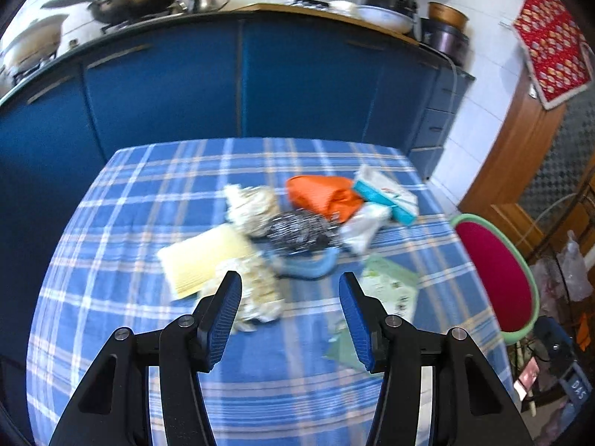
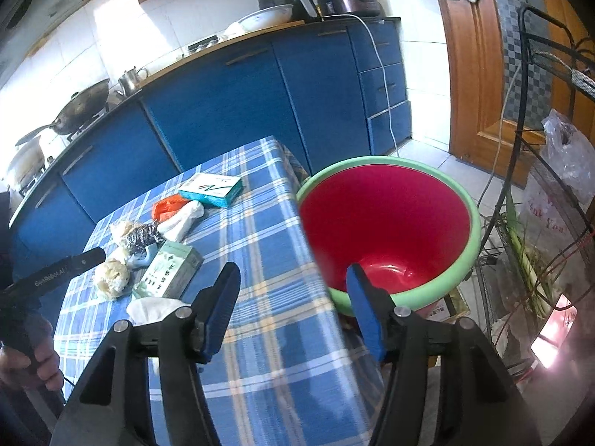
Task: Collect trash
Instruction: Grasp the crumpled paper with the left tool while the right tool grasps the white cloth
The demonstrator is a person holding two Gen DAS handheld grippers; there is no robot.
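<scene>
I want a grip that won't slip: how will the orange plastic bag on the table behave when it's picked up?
The orange bag looks thin and crumpled, so it is probably floppy and will sag from whatever fold is pinched. It seems light for its size. Its glossy film may slip between the fingers, so pinching a bunched fold seems safer.

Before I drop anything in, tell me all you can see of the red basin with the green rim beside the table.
The red basin is a round, deep bowl, glossy like plastic, red inside with a pale green rim and a green outside. It stands upright just past the right edge of the table, its rim about level with the checked cloth. In the right wrist view nothing shows inside it, though a gripper finger covers part of the bottom. What it rests on is hidden. The left wrist view shows only part of it.
</scene>
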